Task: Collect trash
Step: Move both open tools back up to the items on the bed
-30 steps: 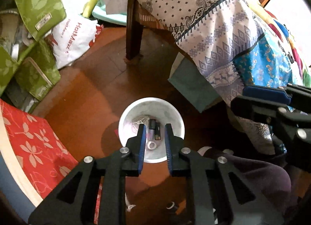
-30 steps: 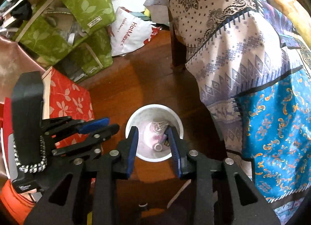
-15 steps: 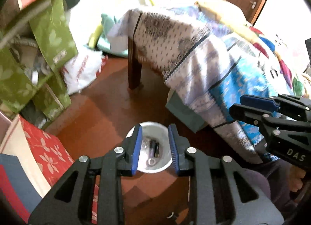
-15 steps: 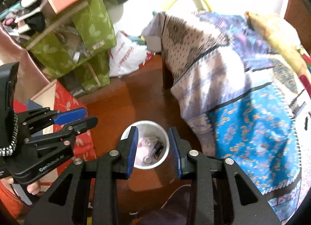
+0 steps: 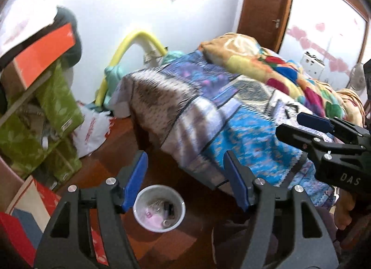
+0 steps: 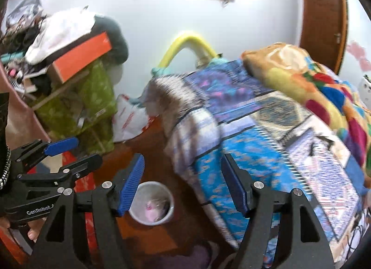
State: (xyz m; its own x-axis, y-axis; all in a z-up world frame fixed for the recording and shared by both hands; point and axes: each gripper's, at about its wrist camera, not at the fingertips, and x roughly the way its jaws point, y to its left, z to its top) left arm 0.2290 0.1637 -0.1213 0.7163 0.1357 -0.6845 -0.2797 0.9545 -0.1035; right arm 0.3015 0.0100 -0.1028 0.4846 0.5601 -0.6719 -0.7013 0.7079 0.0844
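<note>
Bright window glare at right; motion-blurred bedspread; fisheye-dark corners

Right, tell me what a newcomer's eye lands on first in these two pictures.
First, the bed filling the right half, draped in a blue and white patterned cloth with a bright multicoloured blanket on top. Next, the white bin on the brown floor at bottom centre, with small scraps inside. Both tongs, left and right, stand open and empty in the foreground, and their jaws have just been opening.

Glossy wood floor, cloth bedspread
</note>
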